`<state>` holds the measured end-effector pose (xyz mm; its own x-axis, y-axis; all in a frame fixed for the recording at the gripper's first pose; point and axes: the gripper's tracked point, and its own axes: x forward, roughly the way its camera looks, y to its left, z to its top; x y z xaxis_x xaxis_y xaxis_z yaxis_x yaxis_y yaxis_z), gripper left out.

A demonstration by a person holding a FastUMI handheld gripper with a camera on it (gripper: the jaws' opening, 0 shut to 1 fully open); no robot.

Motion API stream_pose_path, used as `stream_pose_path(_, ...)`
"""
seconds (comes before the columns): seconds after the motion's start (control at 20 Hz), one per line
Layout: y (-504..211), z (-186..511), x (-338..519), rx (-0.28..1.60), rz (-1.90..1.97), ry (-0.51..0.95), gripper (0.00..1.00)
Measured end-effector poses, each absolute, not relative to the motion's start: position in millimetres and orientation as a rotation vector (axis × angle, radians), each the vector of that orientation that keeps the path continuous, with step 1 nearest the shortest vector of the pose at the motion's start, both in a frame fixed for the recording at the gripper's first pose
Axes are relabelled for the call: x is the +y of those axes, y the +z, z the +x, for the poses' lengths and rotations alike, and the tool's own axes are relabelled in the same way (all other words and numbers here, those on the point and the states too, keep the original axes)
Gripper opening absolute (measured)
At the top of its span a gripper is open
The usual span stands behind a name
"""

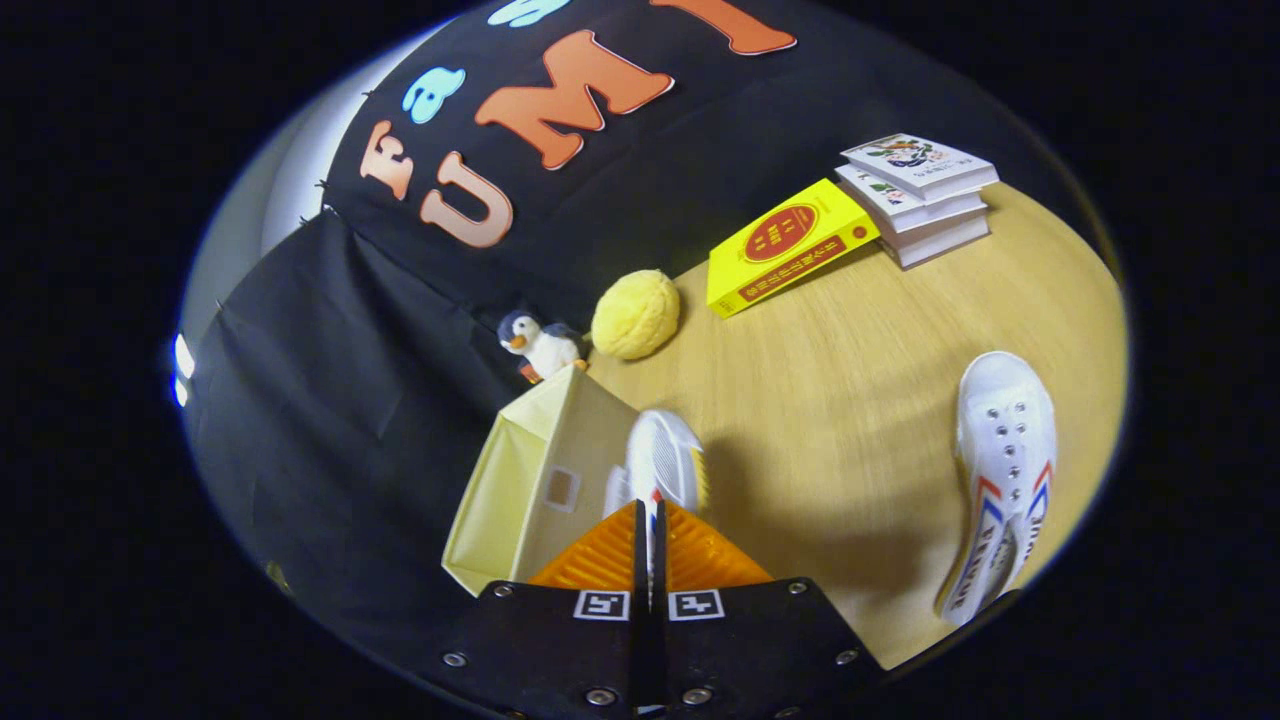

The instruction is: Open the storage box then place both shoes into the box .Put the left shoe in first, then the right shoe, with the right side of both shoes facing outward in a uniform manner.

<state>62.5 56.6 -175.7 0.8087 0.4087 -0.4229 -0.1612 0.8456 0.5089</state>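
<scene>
My gripper (650, 520) is shut on a white canvas shoe (668, 462), which sticks out from between the fingers toe forward and hangs tilted above the table. Just left of the held shoe stands the pale yellow fabric storage box (530, 480), open, with its opening turned to the left. A second white shoe (1003, 470) with red and blue stripes lies on the wooden table (840, 400) well to the right of the fingers.
Beyond the box, against the black cloth wall, sit a small penguin plush (540, 345) and a yellow round plush (637, 314). Farther back right lie a yellow book (790, 245) and a stack of white books (920, 195).
</scene>
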Motion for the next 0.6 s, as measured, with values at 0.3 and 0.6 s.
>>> stream_pose_path(0.3, -231.1, 43.4, -2.9, 0.657, 0.147, 0.164, 0.03)
stream_pose_path(0.6, -248.4, 35.8, -28.6, 0.712, 0.108, 0.092, 0.60)
